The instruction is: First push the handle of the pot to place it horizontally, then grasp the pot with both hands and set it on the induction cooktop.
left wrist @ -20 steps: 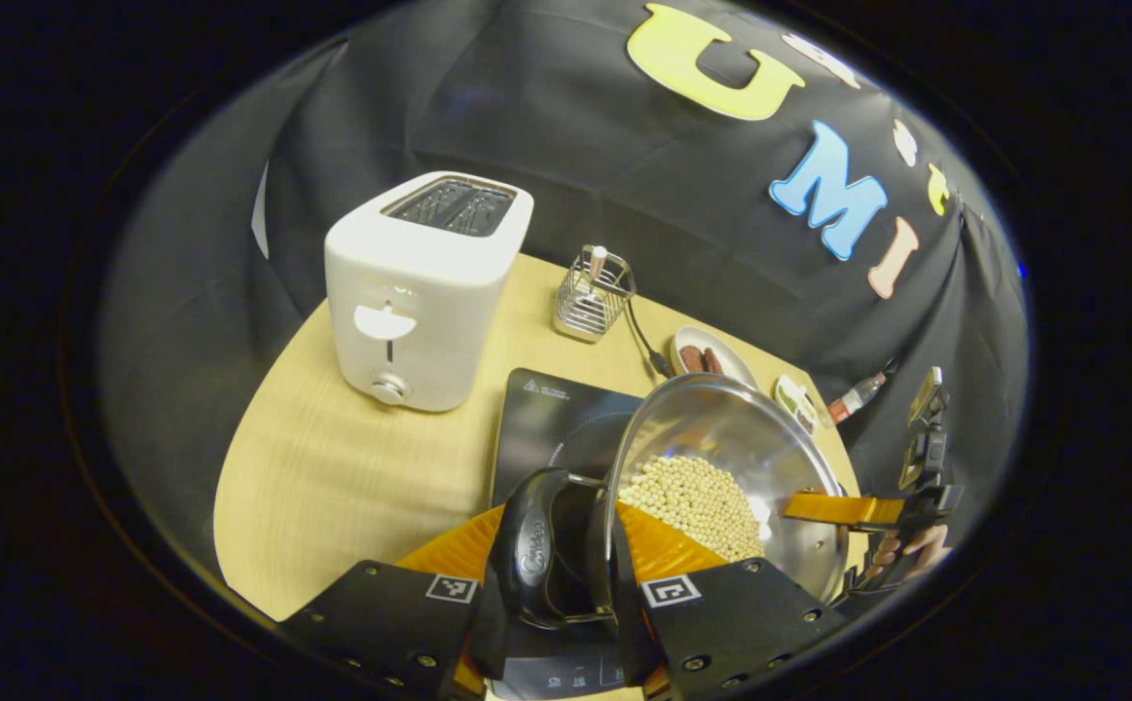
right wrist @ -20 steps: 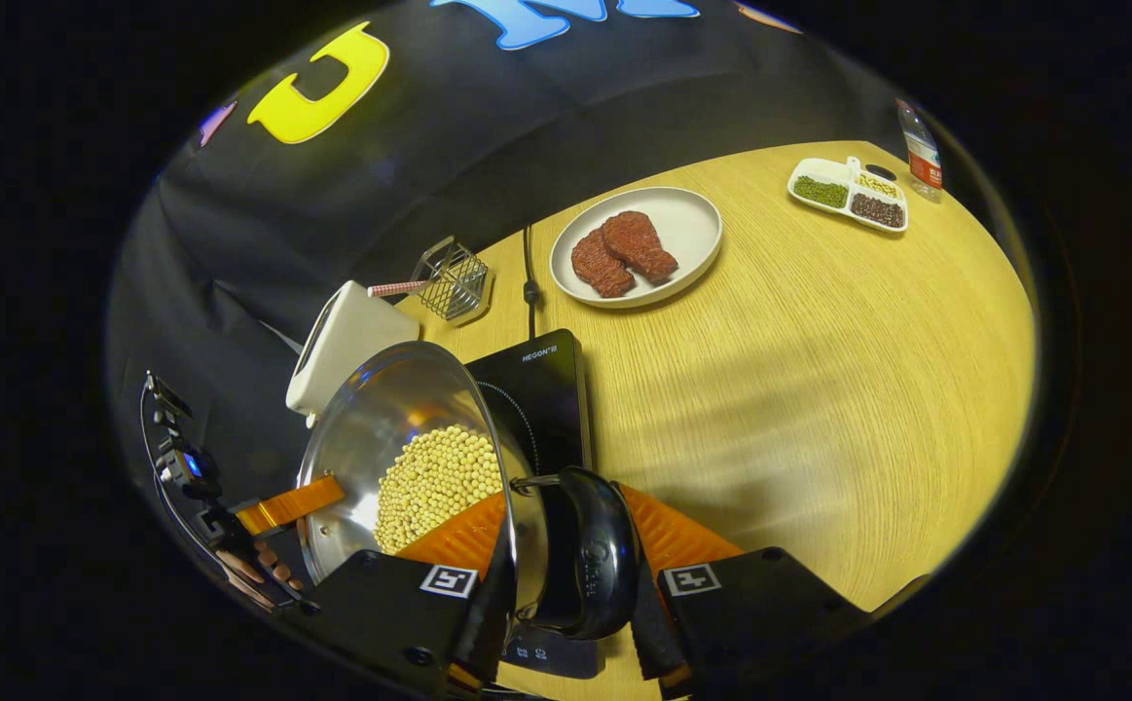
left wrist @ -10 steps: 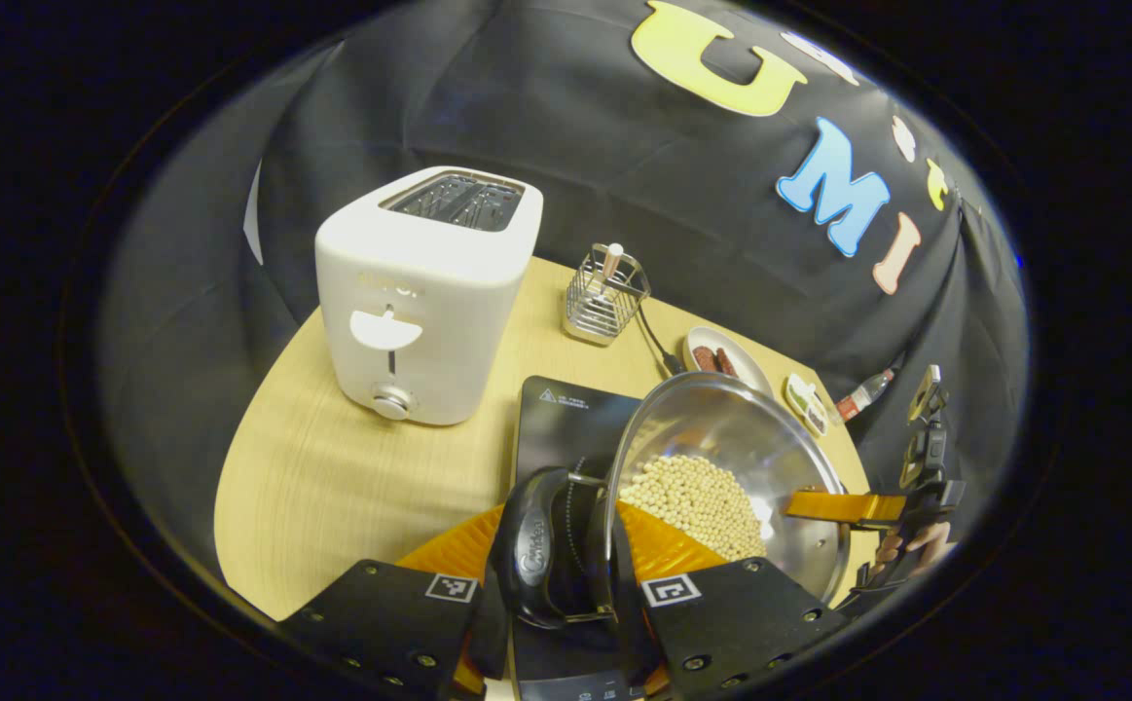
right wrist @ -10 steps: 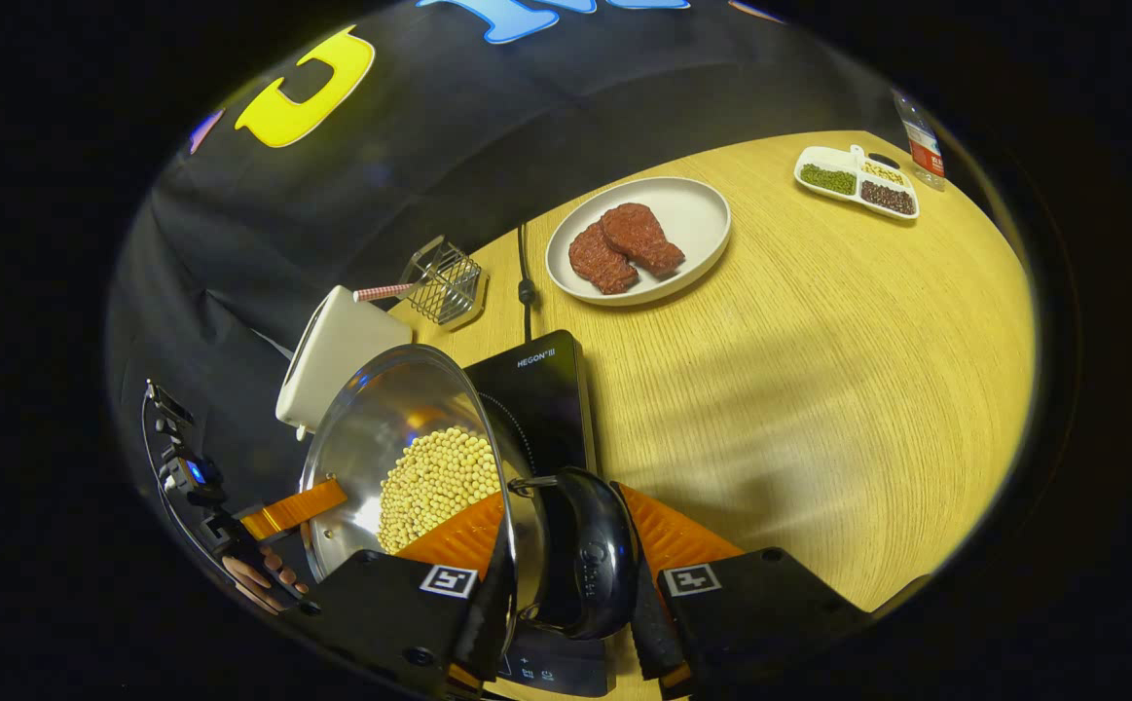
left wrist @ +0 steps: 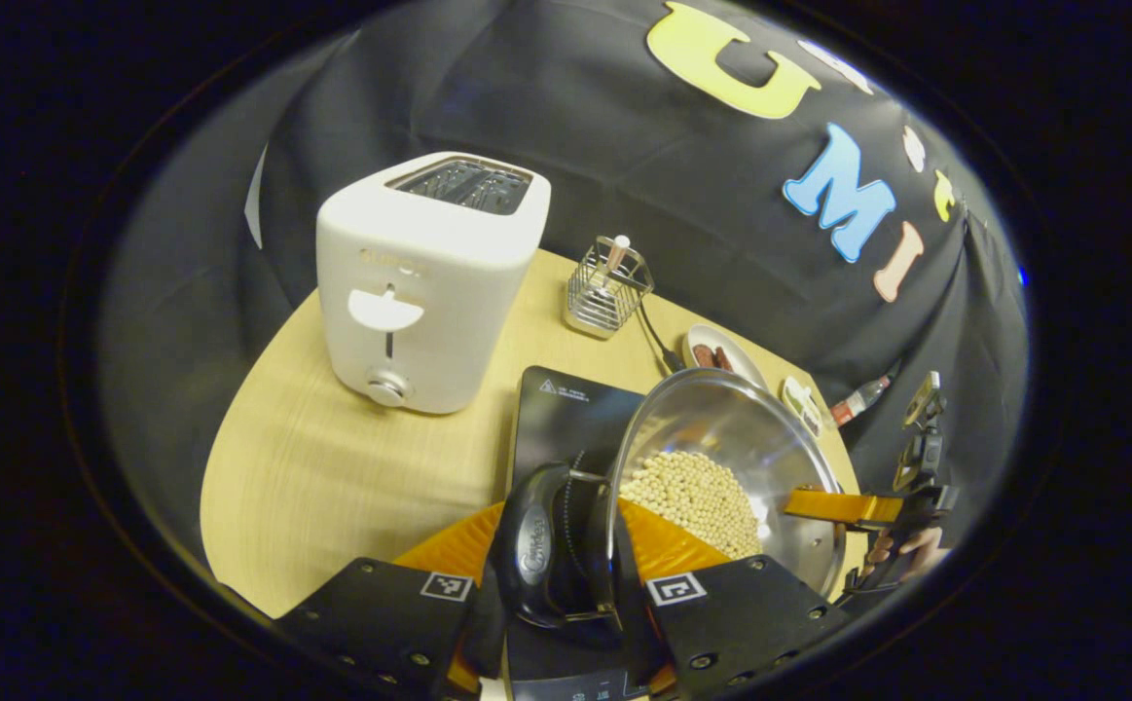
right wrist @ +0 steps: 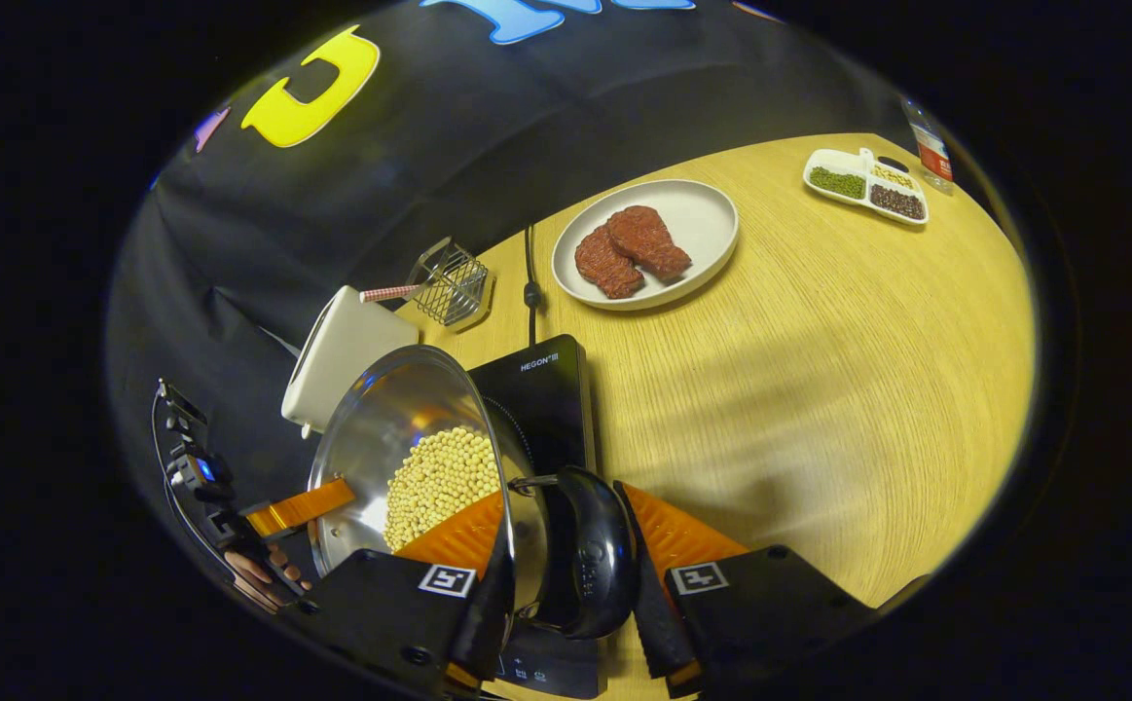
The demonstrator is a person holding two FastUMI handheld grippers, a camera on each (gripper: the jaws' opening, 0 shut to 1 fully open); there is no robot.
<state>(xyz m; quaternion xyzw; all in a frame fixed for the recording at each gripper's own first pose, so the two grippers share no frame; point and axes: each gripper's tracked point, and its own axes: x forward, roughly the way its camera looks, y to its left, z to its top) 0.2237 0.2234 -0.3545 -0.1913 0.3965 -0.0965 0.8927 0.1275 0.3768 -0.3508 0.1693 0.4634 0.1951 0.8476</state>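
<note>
The left gripper is clenched on 1 black side handle of the steel pot; the right gripper clamps the opposite handle. The pot hangs above the induction cooktop, its near edge just below. Loaded with soybeans, it likely feels heavy and rigid; the smooth handles could slip, so both grips should be kept level.
</note>
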